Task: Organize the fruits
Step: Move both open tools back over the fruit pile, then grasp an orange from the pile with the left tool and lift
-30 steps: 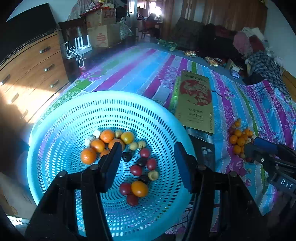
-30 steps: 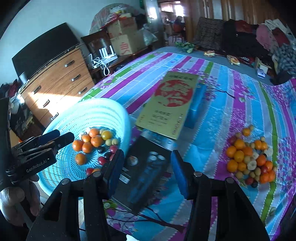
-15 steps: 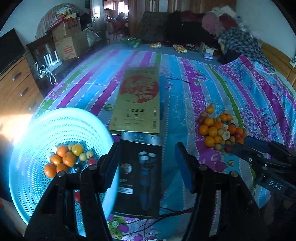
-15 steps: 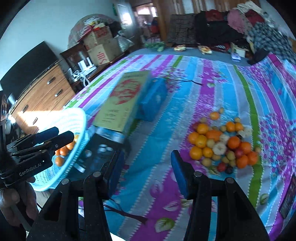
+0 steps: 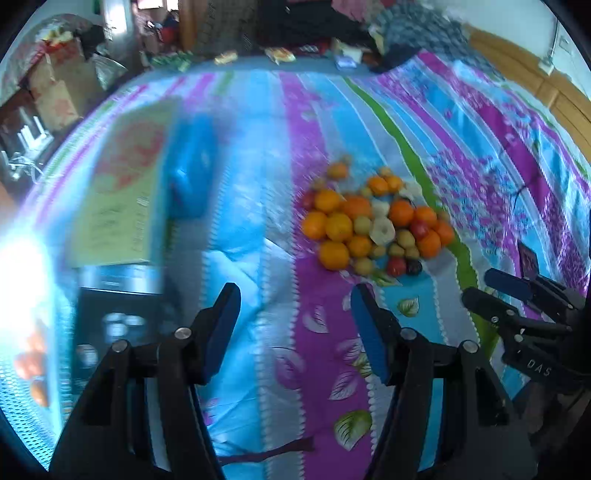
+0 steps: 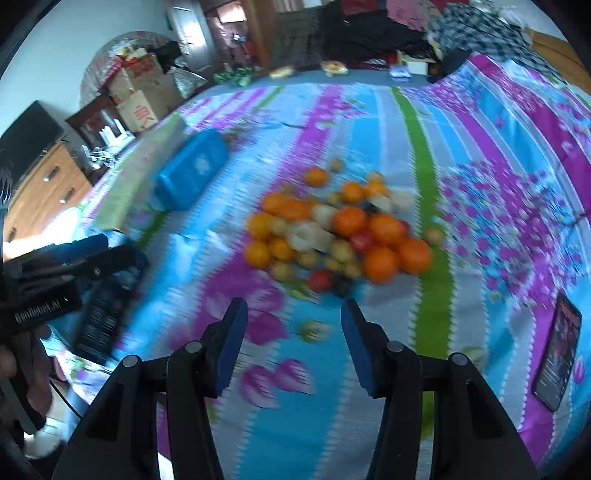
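A lived-in bedroom at home: a bed under a striped floral sheet (image 6: 369, 122), a wooden chest of drawers (image 6: 44, 192), stacked cardboard boxes (image 6: 140, 99), and heaped clothes (image 6: 476, 26).

Roughly eleven oranges (image 5: 339, 226), two grippers (image 5: 295, 302)

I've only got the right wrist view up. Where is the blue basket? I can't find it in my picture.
Observer: The left wrist view has it. The blue basket is at the far left edge, beyond the black box. It is blurred, with some orange fruit inside.
Operator: I see the left gripper only side-on. Is it carrying anything?
Observer: No. The left gripper is open, and only the bedspread shows between its fingers.
Operator: Where is it aimed?
Observer: At bare cloth just short of the fruit pile.
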The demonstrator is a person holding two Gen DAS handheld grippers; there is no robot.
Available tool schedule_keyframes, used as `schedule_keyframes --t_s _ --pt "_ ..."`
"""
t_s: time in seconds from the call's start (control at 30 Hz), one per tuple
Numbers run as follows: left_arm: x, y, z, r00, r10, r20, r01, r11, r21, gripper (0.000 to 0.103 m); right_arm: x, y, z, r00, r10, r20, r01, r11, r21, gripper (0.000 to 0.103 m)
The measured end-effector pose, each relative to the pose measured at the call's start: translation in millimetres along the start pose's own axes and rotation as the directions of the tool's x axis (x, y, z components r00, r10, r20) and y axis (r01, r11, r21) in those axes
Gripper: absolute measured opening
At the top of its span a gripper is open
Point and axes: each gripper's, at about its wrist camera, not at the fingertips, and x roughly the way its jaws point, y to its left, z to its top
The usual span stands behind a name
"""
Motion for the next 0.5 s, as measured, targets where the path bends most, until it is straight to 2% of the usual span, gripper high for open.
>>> schedule_keyframes --t_s 0.13,0.23,0.27,0.33,0.37,0.5 --pt "33 -8 -8 0.998 -0.062 -0.025 0.063 0.998 0.021 0.063 16 -41 -24 0.999 -0.034 -0.021 0.036 0.998 0.060 0.056" --pt "59 -14 -10 0.992 -0.117 -0.034 0.118 0.993 0.022 0.062 23 -57 -36 0.999 -0.046 -0.015 0.047 0.996 0.081 0.056" --pt "68 -13 -9 0.992 -0.117 -0.038 0.118 0.993 0.013 0.061 26 -60 -39 0.999 -0.043 -0.017 0.044 0.995 0.086 0.056" --pt "81 -8 -6 0.991 -0.130 -0.035 0.129 0.991 -0.014 0.051 31 -65 -44 0.999 -0.035 -0.019 0.037 0.995 0.094 0.056" --pt "87 -7 -5 0.988 -0.147 -0.037 0.146 0.989 -0.023 0.049 34 -67 -46 0.999 -0.031 -0.018 0.033 0.995 0.096 0.056" --pt "105 -13 0 0.982 -0.185 -0.031 0.185 0.983 -0.013 0.049 42 -70 -51 1.000 -0.011 -0.013 0.012 0.995 0.102 0.056"
